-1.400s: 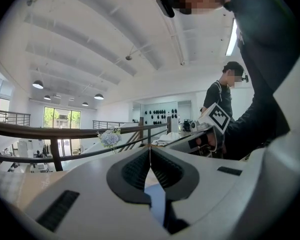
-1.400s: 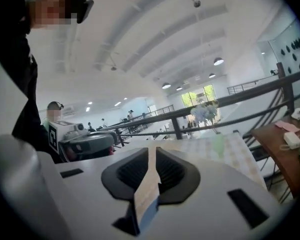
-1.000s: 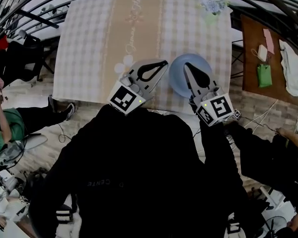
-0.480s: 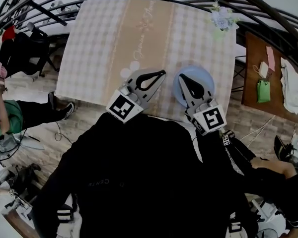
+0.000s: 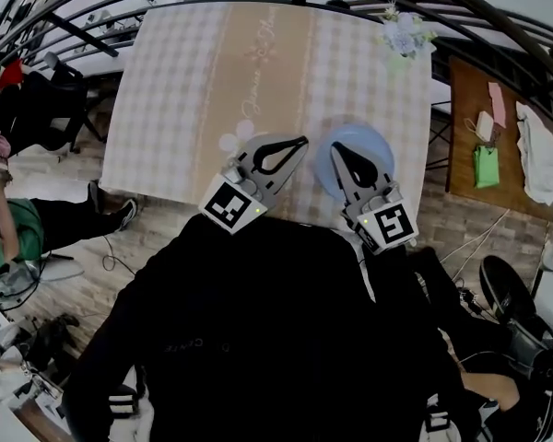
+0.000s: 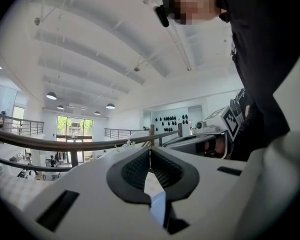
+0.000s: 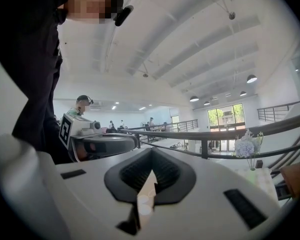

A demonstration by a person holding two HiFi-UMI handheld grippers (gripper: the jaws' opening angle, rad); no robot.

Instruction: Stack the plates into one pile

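Left gripper [image 6: 150, 149]: jaws closed, ribbed pads meeting at the tips, nothing between them. Right gripper [image 7: 151, 151]: jaws likewise closed tip to tip and empty.

Position of the jaws, head view: the right gripper [image 5: 335, 148] hangs with its tips over the blue plate [image 5: 376, 150], pointing away from the person toward the plate's far-left rim. The left gripper [image 5: 303, 140] points up and to the right over bare cloth; its tips lie just beside the plate's left rim, not over it.

Governing relation: the plate lies directly beneath the right jaws and to the right of the left jaws. The right gripper is therefore the nearer tool. The plate is round, so it has no long axis to align with; any rim approach is equivalent, and the near rim faces the person.

Location of the task object: the plate sits near the front edge of the table [image 5: 184, 81], right of centre. Only this one blue disc shows on the cloth. Whether it is a single plate or a pile of several cannot be told from above, since the right gripper covers its middle.

Surroundings: a bunch of flowers [image 5: 401, 30] stands at the far right corner, well apart from the plate
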